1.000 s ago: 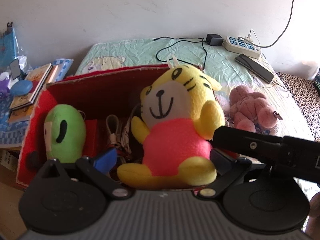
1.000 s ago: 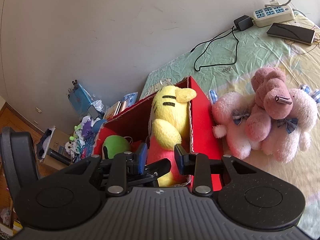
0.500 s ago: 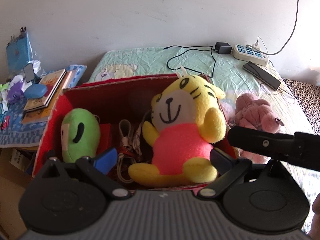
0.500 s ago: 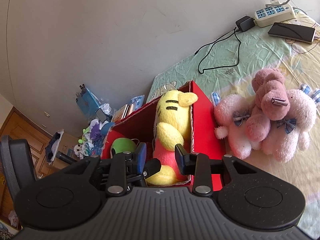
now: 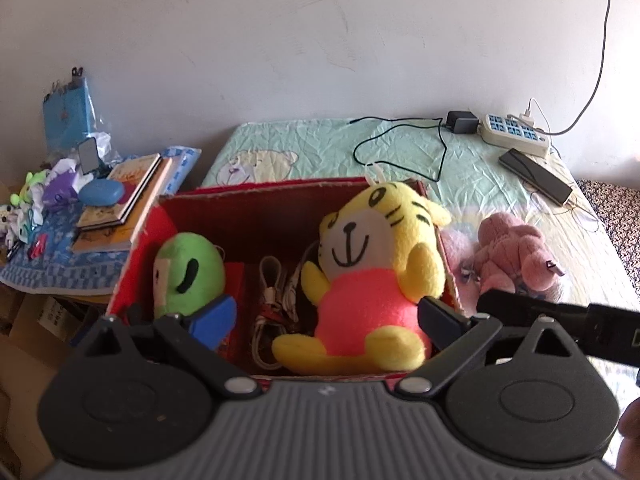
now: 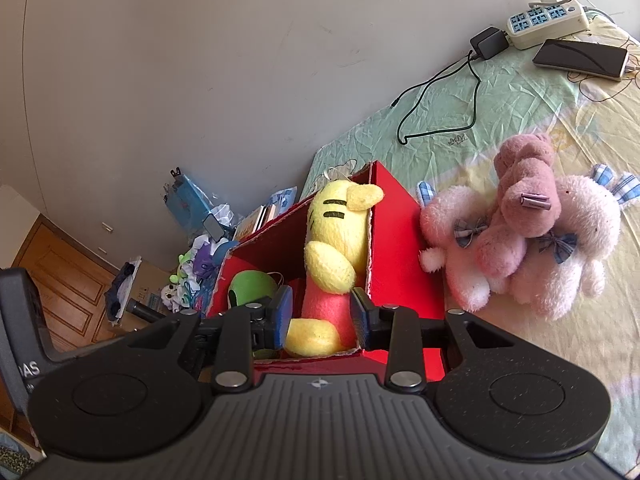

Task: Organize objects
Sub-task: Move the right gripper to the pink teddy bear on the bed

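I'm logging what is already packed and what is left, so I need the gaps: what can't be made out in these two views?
- Left wrist view: the pink toys on the bed are partly hidden by the red box wall and the right gripper's dark bar; their number is unclear.
- Both views: the box floor under the yellow tiger is hidden.
- Right wrist view: the green toy shows only its top, behind the finger.
- Bedside clutter: too small.
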Motion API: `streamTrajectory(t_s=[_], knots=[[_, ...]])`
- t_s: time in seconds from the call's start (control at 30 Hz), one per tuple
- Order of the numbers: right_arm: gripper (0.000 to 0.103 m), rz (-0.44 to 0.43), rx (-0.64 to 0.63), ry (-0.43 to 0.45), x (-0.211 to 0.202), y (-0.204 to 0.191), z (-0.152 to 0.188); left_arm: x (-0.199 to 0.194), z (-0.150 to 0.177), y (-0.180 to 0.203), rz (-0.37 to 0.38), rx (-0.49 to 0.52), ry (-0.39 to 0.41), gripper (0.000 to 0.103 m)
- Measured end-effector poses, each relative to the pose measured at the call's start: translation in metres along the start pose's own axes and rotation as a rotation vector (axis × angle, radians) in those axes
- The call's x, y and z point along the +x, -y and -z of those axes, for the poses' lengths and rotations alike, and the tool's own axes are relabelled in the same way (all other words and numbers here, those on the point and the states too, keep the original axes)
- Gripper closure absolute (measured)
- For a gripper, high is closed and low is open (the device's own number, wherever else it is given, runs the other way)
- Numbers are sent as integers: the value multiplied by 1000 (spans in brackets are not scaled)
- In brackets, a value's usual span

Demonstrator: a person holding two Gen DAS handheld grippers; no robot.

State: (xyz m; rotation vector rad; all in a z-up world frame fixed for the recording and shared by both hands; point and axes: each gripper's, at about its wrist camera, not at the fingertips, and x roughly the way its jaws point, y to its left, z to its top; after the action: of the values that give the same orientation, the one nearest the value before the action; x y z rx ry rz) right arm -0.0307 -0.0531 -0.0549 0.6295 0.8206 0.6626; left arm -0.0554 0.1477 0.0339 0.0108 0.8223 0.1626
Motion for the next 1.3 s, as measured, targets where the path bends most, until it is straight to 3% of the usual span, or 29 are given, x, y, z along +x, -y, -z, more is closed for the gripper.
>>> streamTrajectory(t_s=[0.47, 0.77, 1.1, 1.23, 1.3], knots=[[67, 93, 54, 15, -35, 56, 2, -11, 9, 60, 45, 69, 24, 6], [67, 143, 141, 39, -62, 99, -1, -2, 11, 106, 135, 114, 14, 6], [62, 148, 199, 44, -70, 133, -21, 33, 21, 140, 213, 155, -22, 6], [62, 120, 215, 21, -59, 140, -34, 42, 24, 149, 229, 173, -29, 6], [57, 99, 222, 5, -51, 142, -42, 46, 25, 153, 239, 184, -29, 6]])
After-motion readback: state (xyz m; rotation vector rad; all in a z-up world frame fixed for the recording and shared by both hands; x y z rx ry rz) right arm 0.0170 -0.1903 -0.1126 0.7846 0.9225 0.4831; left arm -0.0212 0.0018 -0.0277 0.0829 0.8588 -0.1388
